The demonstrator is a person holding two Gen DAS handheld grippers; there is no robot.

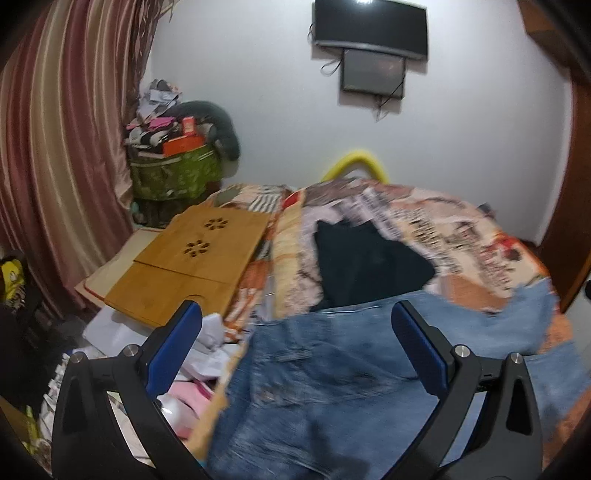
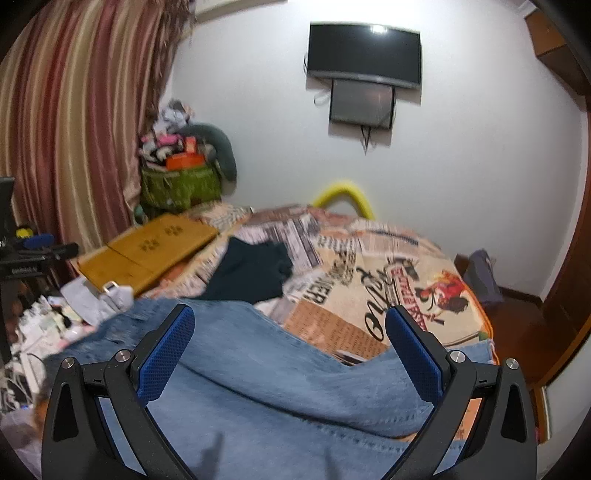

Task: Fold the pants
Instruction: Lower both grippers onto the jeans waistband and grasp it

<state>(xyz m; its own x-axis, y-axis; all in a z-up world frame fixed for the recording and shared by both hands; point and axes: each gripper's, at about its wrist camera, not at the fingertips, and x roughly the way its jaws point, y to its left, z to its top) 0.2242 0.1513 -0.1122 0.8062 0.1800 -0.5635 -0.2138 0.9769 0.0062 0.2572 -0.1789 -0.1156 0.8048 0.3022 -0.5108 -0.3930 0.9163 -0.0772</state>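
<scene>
Blue jeans (image 1: pixel 325 384) lie spread on the patterned bedspread (image 1: pixel 461 236) at the near edge of the bed. My left gripper (image 1: pixel 295 325) is open and empty, held above the waist end of the jeans. In the right wrist view the jeans (image 2: pixel 266 369) stretch across the bed with the legs toward the right. My right gripper (image 2: pixel 290 325) is open and empty, held above the jeans. A dark folded garment (image 1: pixel 365 262) lies on the bed beyond the jeans; it also shows in the right wrist view (image 2: pixel 251 273).
A wooden lap tray (image 1: pixel 192 262) lies at the bed's left side. Loose clothes and papers (image 1: pixel 122 354) clutter the near left. A green bag (image 1: pixel 173 173) piled with things stands by the striped curtain (image 1: pixel 59 147). A TV (image 1: pixel 369 26) hangs on the far wall.
</scene>
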